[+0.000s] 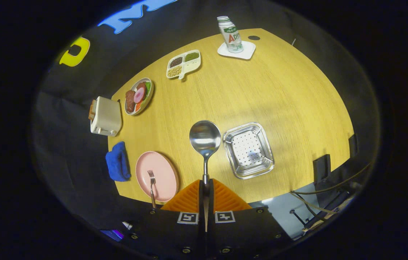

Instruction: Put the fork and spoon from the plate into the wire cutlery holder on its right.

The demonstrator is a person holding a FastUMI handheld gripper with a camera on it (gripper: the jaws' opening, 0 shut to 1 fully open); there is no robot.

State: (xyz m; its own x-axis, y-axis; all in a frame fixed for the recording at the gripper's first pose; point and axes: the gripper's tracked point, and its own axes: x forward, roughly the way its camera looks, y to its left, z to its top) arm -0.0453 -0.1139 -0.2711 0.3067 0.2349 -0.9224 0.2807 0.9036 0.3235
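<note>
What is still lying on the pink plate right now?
Only the fork lies on the pink plate, tines pointing away. The plate's near edge is cut off from view. The spoon is clamped in the gripper, raised above the table.

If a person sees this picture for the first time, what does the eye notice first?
First the spoon, clamped by its handle between the shut fingers of the gripper, its bowl raised over the table. Just beyond it to the right sits the perforated metal holder, and to the left the pink plate with the fork.
</note>
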